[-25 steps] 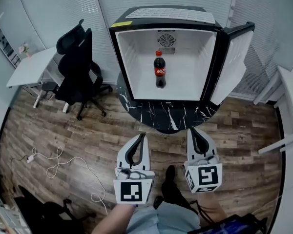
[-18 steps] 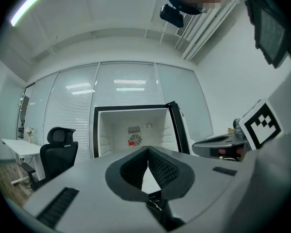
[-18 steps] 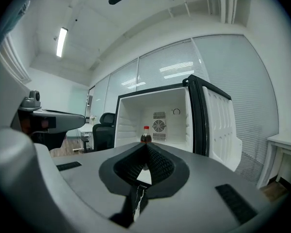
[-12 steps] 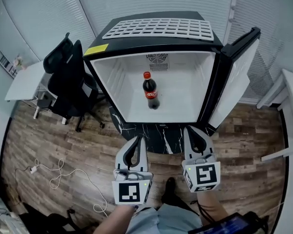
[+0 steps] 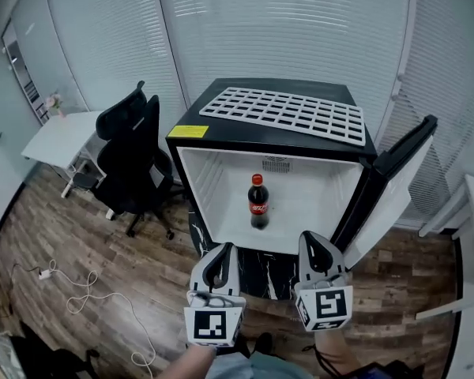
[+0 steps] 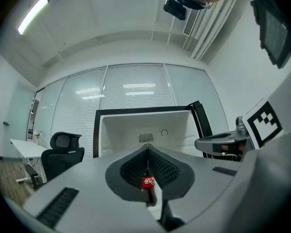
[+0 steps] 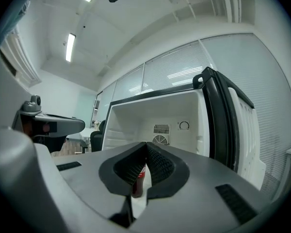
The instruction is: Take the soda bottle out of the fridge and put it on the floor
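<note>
Before open fridge, left gripper and right gripper level, jaws clenched empty, facing soda bottle

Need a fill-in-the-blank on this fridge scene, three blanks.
The bottle stands ____ in the fridge.
The door is ____.
With nothing held, the jaws of the left gripper and right gripper are ____.
Missing: upright; open; shut.
</note>
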`<action>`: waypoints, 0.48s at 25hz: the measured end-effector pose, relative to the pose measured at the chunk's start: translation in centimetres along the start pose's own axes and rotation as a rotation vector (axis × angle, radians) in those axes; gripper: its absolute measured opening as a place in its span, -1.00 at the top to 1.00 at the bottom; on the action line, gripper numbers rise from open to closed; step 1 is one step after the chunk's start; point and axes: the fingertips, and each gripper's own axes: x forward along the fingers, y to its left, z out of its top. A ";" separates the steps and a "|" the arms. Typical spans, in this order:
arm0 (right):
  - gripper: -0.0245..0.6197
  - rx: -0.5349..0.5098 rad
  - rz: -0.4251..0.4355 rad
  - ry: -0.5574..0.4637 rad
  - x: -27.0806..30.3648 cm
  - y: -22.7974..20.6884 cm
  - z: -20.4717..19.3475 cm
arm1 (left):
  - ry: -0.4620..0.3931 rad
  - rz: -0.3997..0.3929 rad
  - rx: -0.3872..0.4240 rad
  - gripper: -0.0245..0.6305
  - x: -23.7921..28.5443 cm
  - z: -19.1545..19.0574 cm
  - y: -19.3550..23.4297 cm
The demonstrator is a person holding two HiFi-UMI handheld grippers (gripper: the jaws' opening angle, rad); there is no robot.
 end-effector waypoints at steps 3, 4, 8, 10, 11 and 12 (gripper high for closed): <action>0.88 -0.013 0.025 -0.015 1.3 0.5 0.8 | -0.014 0.025 0.015 0.88 0.5 0.4 1.1; 0.88 -0.016 0.031 -0.020 1.8 0.7 0.9 | -0.019 0.027 0.011 0.87 0.8 0.6 1.4; 0.88 -0.023 0.049 -0.031 3.7 1.5 1.4 | -0.021 0.034 0.007 0.87 1.5 0.7 2.4; 0.88 -0.030 0.057 -0.032 4.7 1.9 1.6 | -0.014 0.038 0.005 0.87 2.0 0.5 3.2; 0.88 -0.033 0.060 -0.032 5.3 2.1 1.7 | -0.012 0.039 0.003 0.88 2.3 0.5 3.6; 0.88 -0.035 0.064 -0.031 5.8 2.3 1.7 | -0.012 0.038 0.002 0.87 2.7 0.4 4.0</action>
